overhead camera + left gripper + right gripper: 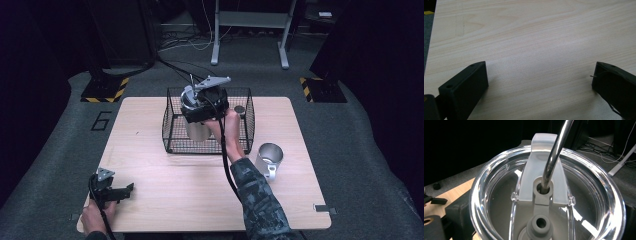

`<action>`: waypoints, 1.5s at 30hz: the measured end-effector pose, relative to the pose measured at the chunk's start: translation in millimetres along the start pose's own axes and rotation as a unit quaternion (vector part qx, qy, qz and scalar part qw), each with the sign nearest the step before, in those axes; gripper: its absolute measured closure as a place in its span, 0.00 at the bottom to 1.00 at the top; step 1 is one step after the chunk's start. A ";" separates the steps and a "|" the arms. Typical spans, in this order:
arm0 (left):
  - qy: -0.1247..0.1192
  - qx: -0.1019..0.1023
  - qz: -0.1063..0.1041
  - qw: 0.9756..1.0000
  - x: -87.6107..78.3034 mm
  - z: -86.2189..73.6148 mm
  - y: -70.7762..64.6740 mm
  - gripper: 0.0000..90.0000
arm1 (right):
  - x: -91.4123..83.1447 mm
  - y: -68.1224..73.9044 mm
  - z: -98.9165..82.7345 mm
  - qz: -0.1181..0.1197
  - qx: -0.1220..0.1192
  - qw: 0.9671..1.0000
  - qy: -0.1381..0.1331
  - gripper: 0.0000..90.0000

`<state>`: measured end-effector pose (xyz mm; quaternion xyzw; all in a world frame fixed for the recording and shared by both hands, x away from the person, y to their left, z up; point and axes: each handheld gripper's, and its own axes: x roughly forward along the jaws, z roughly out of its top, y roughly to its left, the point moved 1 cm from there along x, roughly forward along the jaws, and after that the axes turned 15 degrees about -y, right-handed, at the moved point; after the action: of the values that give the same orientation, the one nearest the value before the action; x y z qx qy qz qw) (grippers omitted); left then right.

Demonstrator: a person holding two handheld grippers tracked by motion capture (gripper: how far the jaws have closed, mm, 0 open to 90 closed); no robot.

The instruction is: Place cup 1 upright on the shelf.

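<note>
Right hand-held gripper (202,107) grips the lidded tumbler (547,195) over the wire basket (172,135), seemingly for placement; left hand-held gripper (117,192) rests open at the table's (165,180) near-left corner.

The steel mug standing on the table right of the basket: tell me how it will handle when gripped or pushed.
The steel mug looks rigid, so it probably won't give under the jaws. Its shiny wall may be slippery. Upright and open-topped, with a side handle, it would likely slide if pushed low and could tip if pushed near the rim.
</note>
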<state>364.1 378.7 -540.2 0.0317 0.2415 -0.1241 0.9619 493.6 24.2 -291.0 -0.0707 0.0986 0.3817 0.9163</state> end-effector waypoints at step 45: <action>0.004 -0.001 -0.001 1.000 -0.5 0.0 -0.2 0.00 | 84.4 -17.6 -35.6 -0.041 0.022 0.998 0.046 0.04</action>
<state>363.6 378.7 -540.0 0.0315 0.2454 -0.1249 0.9608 559.8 62.6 -344.4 -0.0722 0.1455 0.3381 0.9270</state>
